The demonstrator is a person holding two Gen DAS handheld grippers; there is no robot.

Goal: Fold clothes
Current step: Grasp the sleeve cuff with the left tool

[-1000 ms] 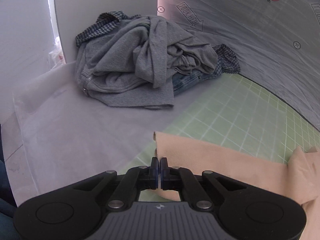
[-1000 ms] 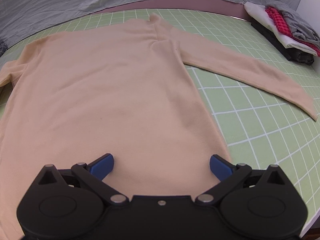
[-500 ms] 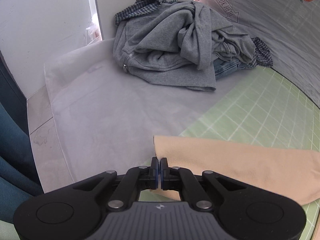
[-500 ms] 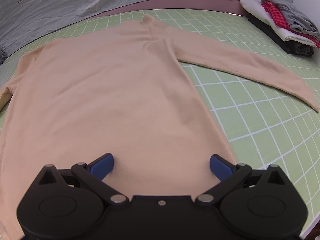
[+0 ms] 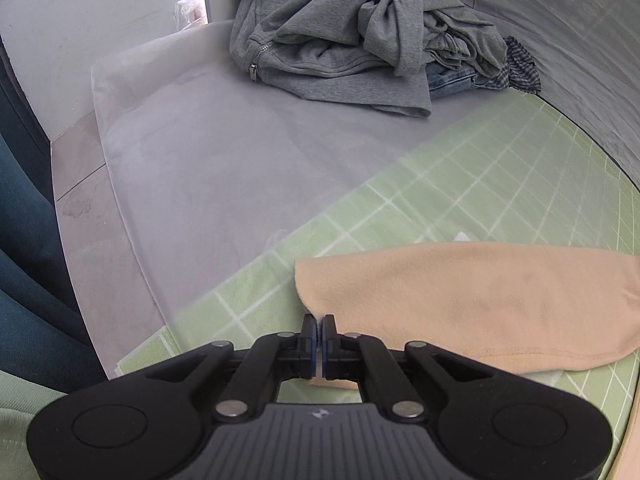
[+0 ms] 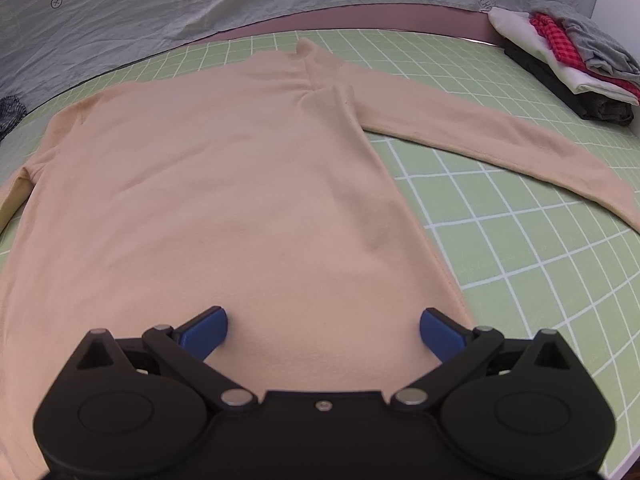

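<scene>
Left wrist view shows the left gripper [image 5: 319,326] with its jaws pressed together on the cuff end of a peach sleeve [image 5: 472,300]; a sliver of fabric sits between the blue pads, though the grip point itself is mostly masked by the black linkage. The sleeve runs off to the right, and its far end is cut by the frame edge, so its join to the body is out of sight here. It lies over a green grid mat [image 5: 460,184], whose lines are blurred in this picture. Beyond the mat, on a pale grey sheet [image 5: 224,168], sits a heap of grey clothes [image 5: 352,36], with a bit of denim and a checked fabric poking out from under it; how many garments are in the heap cannot be told. Dark teal fabric fills the left edge, cut off.

Right wrist view has the peach sweater [image 6: 208,184] spread flat on the same mat, collar at the far end, one sleeve stretched out to the right with its cuff clipped by the frame. The other sleeve is almost wholly out of view at the left. The right gripper [image 6: 322,330] hangs over the hem with jaws wide apart, holding nothing; the hem itself is hidden behind the gripper body. A stack of folded clothes [image 6: 568,60] rests at the far right corner.
</scene>
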